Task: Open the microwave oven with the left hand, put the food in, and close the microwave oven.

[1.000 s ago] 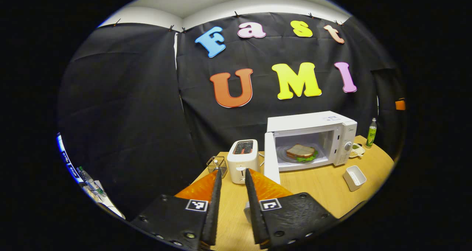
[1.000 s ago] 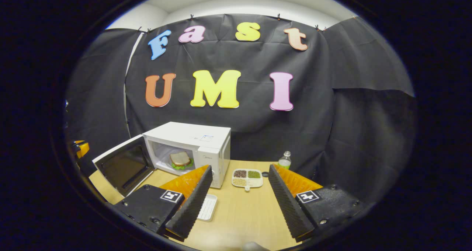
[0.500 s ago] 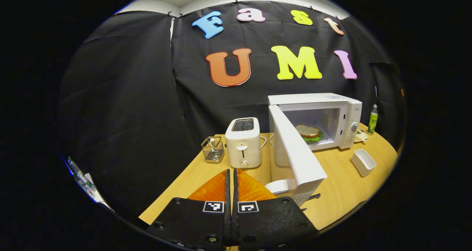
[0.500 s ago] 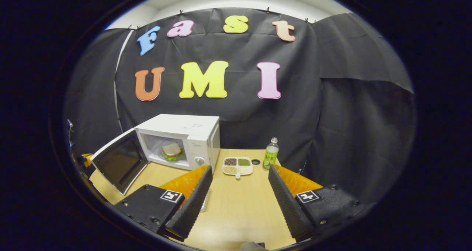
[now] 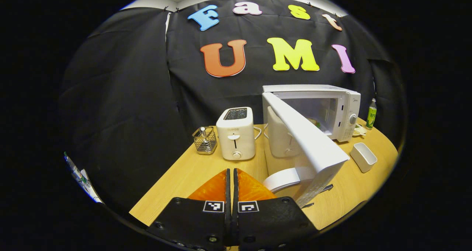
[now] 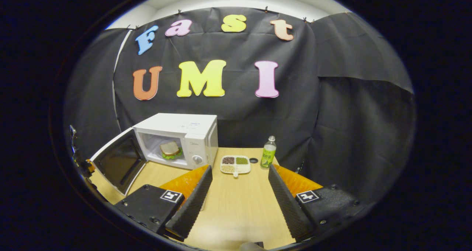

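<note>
The microwave door (image 5: 309,147) has swung further toward closing, just right of the left gripper (image 5: 231,177), whose fingers are pressed together, holding nothing. The sandwich (image 6: 169,149) sits inside the microwave (image 6: 184,138), ahead-left of the wide-open, empty right gripper (image 6: 239,181).

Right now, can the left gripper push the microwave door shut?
Probably yes. The left gripper, fingers closed together, sits just beside the outer face of the half-open microwave door, and nothing stands between them. The sandwich is already inside the microwave.
</note>
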`<control>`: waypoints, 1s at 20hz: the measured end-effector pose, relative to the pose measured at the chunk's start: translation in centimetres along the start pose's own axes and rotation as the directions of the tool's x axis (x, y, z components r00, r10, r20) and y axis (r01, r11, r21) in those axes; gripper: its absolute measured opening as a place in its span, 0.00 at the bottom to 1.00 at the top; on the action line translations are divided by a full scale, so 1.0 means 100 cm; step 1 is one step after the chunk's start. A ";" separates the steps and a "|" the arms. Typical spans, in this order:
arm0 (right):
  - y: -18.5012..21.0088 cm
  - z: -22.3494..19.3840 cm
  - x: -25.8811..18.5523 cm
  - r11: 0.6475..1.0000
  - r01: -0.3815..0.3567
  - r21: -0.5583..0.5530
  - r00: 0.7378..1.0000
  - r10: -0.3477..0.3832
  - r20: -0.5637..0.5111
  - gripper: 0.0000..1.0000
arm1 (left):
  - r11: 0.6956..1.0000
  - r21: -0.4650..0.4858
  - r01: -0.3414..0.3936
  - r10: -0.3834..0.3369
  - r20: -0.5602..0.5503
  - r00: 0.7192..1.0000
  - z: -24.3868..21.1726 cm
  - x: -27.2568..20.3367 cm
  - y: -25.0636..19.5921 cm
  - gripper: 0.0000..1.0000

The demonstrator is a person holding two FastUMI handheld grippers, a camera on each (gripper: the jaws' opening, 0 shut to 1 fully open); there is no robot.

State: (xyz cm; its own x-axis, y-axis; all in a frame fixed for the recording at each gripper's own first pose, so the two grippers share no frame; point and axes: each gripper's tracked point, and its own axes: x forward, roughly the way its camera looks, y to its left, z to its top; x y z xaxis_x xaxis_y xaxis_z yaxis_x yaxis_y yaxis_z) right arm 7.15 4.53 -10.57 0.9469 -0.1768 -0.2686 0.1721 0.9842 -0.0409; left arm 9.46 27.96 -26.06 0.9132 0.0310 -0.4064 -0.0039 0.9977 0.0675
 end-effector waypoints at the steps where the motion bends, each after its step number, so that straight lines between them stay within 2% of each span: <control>1: -0.001 -0.001 0.002 1.000 -0.004 -0.002 1.000 0.004 -0.003 0.98 | 1.000 0.005 0.007 -0.007 0.002 1.000 0.000 0.001 -0.007 0.00; 9: -0.002 -0.006 0.005 0.999 -0.047 0.010 0.999 0.047 -0.027 0.97 | 0.993 0.037 0.112 -0.112 0.008 0.994 0.006 -0.002 -0.079 0.00; 20: -0.030 -0.008 0.005 0.999 -0.035 0.009 0.998 0.035 -0.044 0.98 | 0.971 0.053 0.232 -0.233 0.020 0.972 0.020 0.014 -0.175 0.00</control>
State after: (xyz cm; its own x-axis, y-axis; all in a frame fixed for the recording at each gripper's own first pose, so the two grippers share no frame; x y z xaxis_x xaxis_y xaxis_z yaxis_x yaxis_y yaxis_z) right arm 6.89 1.51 -11.33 0.9395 -0.1415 -0.3118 0.1414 0.9897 -0.0231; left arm 11.60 10.45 -25.92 0.8969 -0.2035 -0.3927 0.2293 0.9732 0.0194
